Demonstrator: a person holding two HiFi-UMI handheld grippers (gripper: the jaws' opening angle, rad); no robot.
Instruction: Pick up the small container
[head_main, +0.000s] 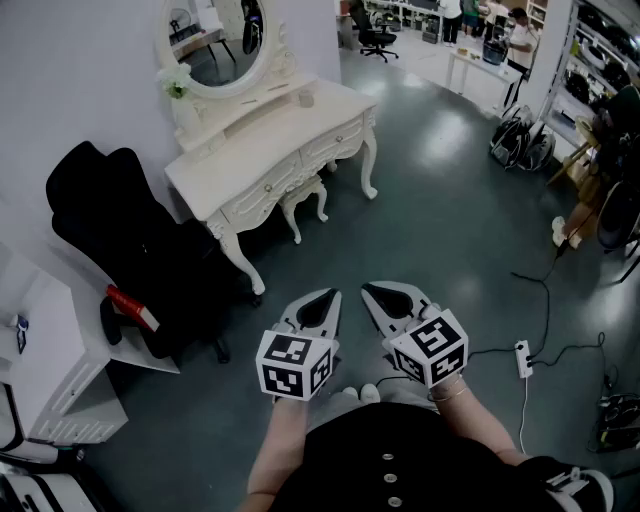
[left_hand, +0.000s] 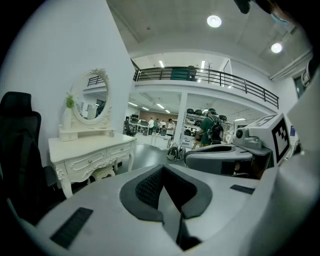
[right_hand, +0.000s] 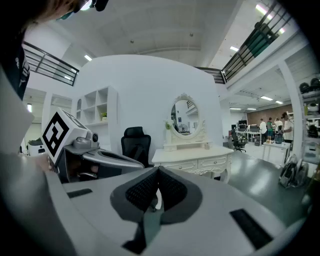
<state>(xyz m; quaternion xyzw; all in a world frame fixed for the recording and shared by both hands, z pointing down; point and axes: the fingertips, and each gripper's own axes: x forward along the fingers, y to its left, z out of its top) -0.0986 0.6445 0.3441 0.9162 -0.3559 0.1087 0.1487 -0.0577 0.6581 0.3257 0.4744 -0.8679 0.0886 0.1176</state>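
Dressing table (head_main: 280, 150): cream, carved legs, against the white wall.
Mirror (head_main: 215, 40): oval, upright at the table's back.
Stool (head_main: 300, 200): cream, partly under the table.
Office chair (head_main: 130, 240): black, just beside the table.
Power strip (head_main: 522, 358): white, on the grey floor, cable attached.
Bags (head_main: 520, 140): dark, on the floor, well apart from the table.

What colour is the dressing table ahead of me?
The dressing table is cream white, and it shows best in the head view.

The left gripper (head_main: 316, 309) and right gripper (head_main: 391, 302) are held side by side, near each other, low in front of the torso, both pointing forward, each with its 2 jaws closed tip to tip on nothing, on the left forearm (head_main: 272, 452) and right forearm (head_main: 472, 424).
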